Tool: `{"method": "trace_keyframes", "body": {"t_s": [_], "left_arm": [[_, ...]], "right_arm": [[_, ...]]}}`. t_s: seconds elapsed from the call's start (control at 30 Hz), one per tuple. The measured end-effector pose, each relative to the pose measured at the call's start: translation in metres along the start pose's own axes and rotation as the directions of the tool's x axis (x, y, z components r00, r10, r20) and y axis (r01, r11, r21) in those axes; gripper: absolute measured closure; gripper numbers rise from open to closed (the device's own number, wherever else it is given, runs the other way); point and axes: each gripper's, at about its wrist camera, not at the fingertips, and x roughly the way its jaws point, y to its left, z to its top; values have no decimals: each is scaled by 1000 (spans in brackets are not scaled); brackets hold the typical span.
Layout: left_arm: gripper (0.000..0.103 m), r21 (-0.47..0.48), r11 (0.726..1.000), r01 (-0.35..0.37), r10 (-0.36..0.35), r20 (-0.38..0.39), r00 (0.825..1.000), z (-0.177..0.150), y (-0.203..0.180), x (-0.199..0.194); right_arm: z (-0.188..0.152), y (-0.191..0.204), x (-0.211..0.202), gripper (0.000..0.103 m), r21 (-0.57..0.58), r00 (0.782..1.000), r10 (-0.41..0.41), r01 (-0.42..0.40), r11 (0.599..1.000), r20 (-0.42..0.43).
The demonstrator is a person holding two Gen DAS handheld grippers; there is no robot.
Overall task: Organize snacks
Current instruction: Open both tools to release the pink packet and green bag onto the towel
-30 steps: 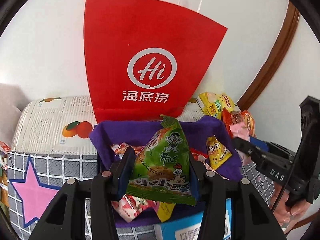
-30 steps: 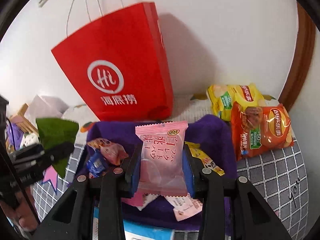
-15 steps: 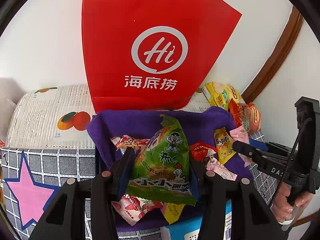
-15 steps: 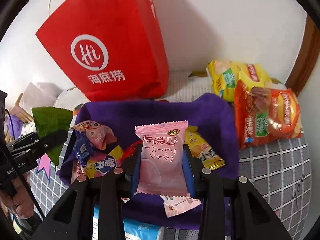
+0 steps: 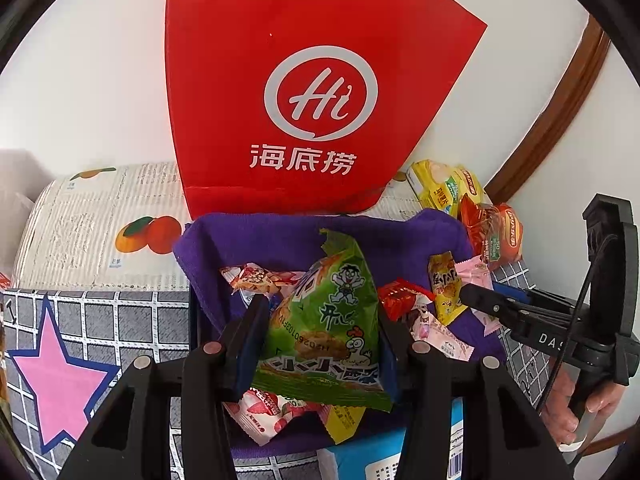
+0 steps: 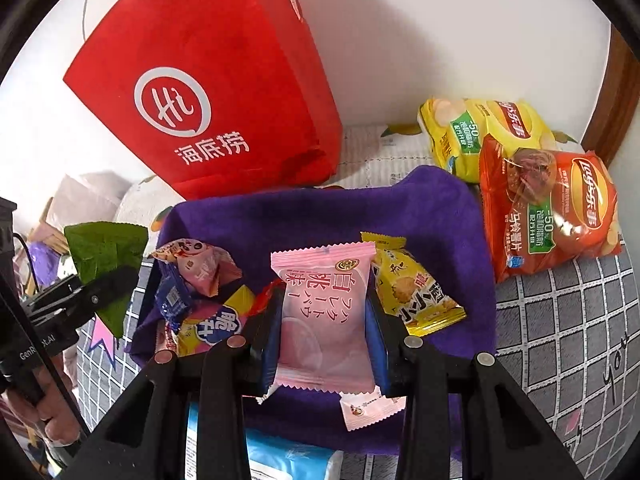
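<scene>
My left gripper (image 5: pixel 320 320) is shut on a green snack packet (image 5: pixel 328 320) and holds it above a box lined with purple cloth (image 5: pixel 264 240). My right gripper (image 6: pixel 326 312) is shut on a pink snack packet (image 6: pixel 324 320) above the same purple-lined box (image 6: pixel 320 216). Several small snacks lie inside the box, among them a yellow packet (image 6: pixel 412 292) and a pink wrapped one (image 6: pixel 200 264). The right gripper shows in the left wrist view (image 5: pixel 476 300), and the left one with its green packet shows in the right wrist view (image 6: pixel 104 276).
A tall red paper bag (image 5: pixel 304 92) stands right behind the box against the white wall. Yellow (image 6: pixel 480 128) and orange (image 6: pixel 548 208) crisp bags lie at the back right. A blue-white pack (image 6: pixel 288 456) lies in front. A brown frame (image 5: pixel 560 104) runs at the right.
Both grippers have moved forward and down toward the purple-lined box with their packets still held. The red bag looms larger in both views.
</scene>
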Motion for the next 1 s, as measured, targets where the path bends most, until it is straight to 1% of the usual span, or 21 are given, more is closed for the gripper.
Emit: {"method": "trace_keyframes", "body": {"t_s": [0.13,0.37,0.63,0.73,0.8,0.93,1.0], "left_arm": [[57,-1,1000,-2,2,-2,1000,0,0,1],[57,-6,1000,3,-3,-10,1000,-1,-1,3],[57,-2,1000,9,-9,-15,1000,-1,-1,5],[57,-3,1000,10,-10,-14,1000,-1,-1,5],[57,-3,1000,9,-9,-15,1000,-1,-1,5],[57,-6,1000,15,-15,-22,1000,-1,-1,7],[57,-4,1000,19,-19,-24,1000,-1,-2,7]], "right_arm": [[0,0,6,65,10,1000,10,-9,1000,-25],[-2,7,20,65,-4,998,3,-4,1000,-63],[-6,17,34,65,-44,994,-21,16,999,-105],[-6,16,36,64,-48,994,-26,21,999,-106],[-6,15,35,63,-49,995,-26,21,999,-99],[-4,13,34,53,-43,995,-16,12,999,-99],[-4,12,34,53,-39,995,-16,12,999,-101]]}}
